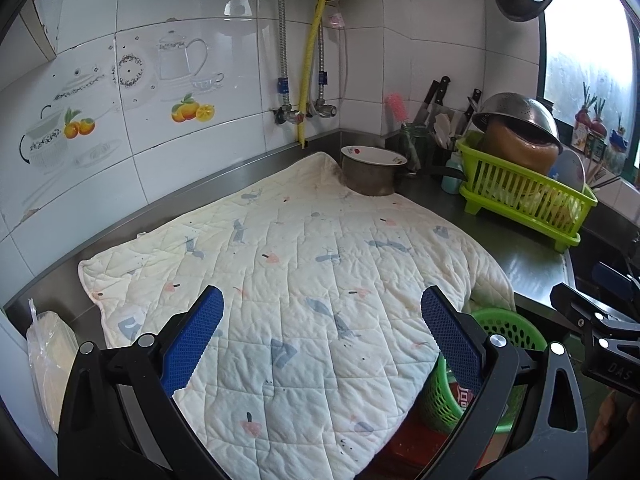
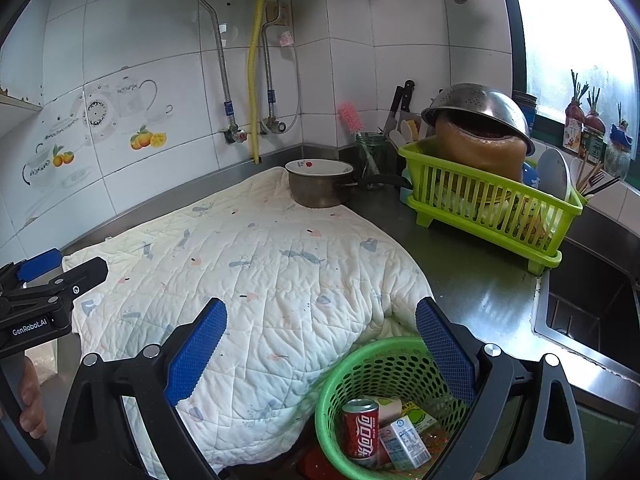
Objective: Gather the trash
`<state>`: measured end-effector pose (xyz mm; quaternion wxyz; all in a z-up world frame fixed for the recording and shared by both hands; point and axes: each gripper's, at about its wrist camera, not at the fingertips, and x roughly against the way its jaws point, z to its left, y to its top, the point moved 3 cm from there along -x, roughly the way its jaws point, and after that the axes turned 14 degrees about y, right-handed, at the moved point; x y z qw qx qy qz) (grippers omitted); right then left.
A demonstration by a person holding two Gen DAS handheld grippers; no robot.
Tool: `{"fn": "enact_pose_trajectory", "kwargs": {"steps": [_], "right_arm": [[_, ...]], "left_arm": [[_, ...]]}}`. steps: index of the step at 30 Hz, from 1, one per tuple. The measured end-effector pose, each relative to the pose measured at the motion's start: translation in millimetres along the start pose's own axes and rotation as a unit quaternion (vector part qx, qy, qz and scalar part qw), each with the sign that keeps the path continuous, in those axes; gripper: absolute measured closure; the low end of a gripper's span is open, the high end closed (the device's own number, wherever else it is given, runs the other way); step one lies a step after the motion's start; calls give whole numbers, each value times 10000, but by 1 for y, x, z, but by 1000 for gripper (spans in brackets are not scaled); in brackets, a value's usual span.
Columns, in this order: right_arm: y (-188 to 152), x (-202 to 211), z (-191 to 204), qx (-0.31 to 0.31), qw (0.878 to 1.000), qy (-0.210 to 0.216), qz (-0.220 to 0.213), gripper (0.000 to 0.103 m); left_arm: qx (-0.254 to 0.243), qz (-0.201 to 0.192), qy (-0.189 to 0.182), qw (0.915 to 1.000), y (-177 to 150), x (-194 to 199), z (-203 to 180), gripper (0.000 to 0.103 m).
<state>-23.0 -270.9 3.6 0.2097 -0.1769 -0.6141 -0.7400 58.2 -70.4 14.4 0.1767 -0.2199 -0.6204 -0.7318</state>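
Observation:
A round green mesh basket [image 2: 384, 364] stands at the front edge of the counter, beside the quilted cloth [image 2: 256, 280]. In it lie a red cola can [image 2: 361, 432], a small white carton [image 2: 404, 442] and other packets. My right gripper [image 2: 320, 344] is open and empty, just above the basket. My left gripper [image 1: 322, 336] is open and empty over the cloth [image 1: 288, 280]; the basket [image 1: 508, 328] shows partly behind its right finger. The left gripper also shows at the left of the right wrist view [image 2: 44, 284].
A metal pot with a bowl on it [image 2: 320, 184] sits on the cloth's far corner. A green dish rack [image 2: 492, 200] with a steel colander stands at the right, beside the sink [image 2: 592, 312]. A plastic-wrapped pack [image 1: 48, 360] lies at the left.

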Motion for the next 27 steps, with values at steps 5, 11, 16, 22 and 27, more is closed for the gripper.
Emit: {"fn": "enact_pose_trajectory", "kwargs": {"steps": [5, 11, 16, 22, 27], "right_arm": [[0, 2, -1, -7, 10000, -9, -11, 11], [0, 1, 0, 14, 10000, -5, 4, 11], [-1, 2, 0, 22, 10000, 11, 2, 11], [-1, 0, 2, 17, 10000, 18, 7, 11], [-2, -1, 5, 27, 10000, 19, 10, 11]], "left_arm": [[-21, 11, -14, 10000, 0, 0, -2, 5], [-30, 2, -89, 10000, 0, 2, -4, 5], [6, -35, -32, 10000, -1, 2, -2, 6], [13, 35, -98, 9999, -2, 1, -2, 5], [69, 53, -114, 9999, -2, 0, 2, 5]]}}
